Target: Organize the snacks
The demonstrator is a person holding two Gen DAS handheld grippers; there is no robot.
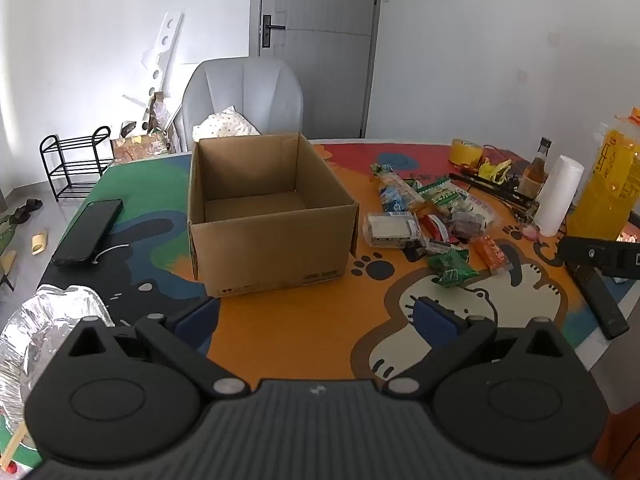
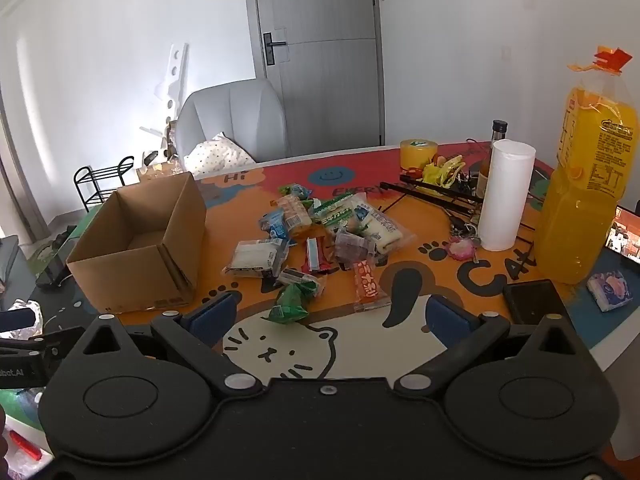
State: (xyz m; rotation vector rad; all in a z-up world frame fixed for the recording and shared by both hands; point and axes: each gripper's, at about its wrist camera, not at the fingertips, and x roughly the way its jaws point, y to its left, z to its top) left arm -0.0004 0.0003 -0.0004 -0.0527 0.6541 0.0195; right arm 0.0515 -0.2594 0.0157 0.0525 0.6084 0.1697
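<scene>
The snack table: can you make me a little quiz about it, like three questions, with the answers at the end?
1. True or false: the cardboard box already has snacks inside.
2. Which snack lies nearest the right gripper? A) the green packet B) the blue packet C) the white packet
3. Fill in: the white paper roll stands beside the big bottle of ____ juice.

Key: 1 false, the box looks empty and the snack pile lies on the table mat. 2 A. 3 orange.
</scene>
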